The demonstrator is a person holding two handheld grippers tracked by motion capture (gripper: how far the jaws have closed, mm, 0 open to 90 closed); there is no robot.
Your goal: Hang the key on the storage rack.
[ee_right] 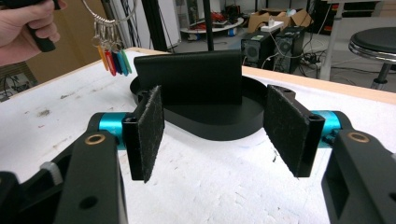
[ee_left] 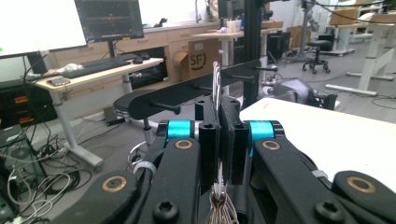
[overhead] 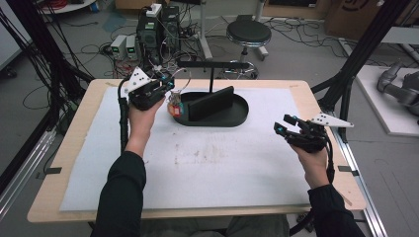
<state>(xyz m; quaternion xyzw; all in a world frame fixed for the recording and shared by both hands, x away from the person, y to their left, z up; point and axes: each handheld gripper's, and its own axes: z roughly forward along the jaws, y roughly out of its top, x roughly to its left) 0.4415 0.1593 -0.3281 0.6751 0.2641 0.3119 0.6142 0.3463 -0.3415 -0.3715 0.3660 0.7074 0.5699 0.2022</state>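
Your left gripper (ee_left: 219, 116) is clamped on the key ring (ee_left: 216, 84), tags (ee_right: 112, 60) dangling over the tray's (overhead: 239, 116) left end near the rack (ee_left: 187, 93) — swing too fast and the ring misses its peg. Right gripper (ee_right: 215, 133) gapes, holding nothing.

Dim, soft high view; both gripper views brighter, slightly blurred throughout.
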